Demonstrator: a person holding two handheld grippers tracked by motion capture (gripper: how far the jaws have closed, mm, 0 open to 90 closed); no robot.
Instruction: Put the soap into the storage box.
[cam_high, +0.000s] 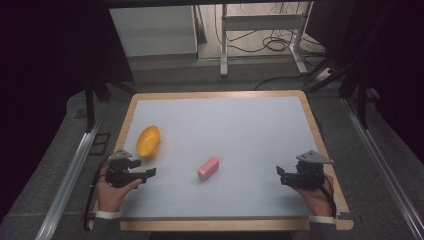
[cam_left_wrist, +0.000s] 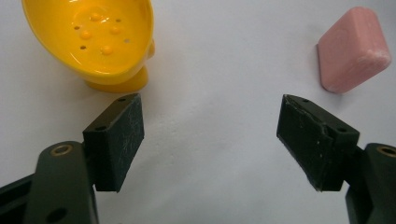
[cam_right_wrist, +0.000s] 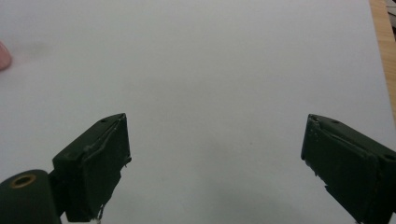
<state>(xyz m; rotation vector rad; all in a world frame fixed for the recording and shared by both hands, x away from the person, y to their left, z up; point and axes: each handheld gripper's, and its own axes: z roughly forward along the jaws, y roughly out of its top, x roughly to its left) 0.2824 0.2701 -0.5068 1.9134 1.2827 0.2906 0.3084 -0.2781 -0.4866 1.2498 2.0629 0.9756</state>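
The left gripper (cam_high: 148, 172) rests near the table's left front, its jaws spread wide on nothing but bare white surface, as the left gripper view (cam_left_wrist: 210, 135) shows. Just beyond its left jaw stands a yellow soap dish (cam_left_wrist: 95, 39), empty, with small holes and bumps in its bowl. A pink soap bar (cam_high: 208, 168) lies near mid-table, apart from both grippers. The right gripper (cam_high: 281, 172), at the right front, also gapes wide and empty over the white table (cam_high: 240, 125).
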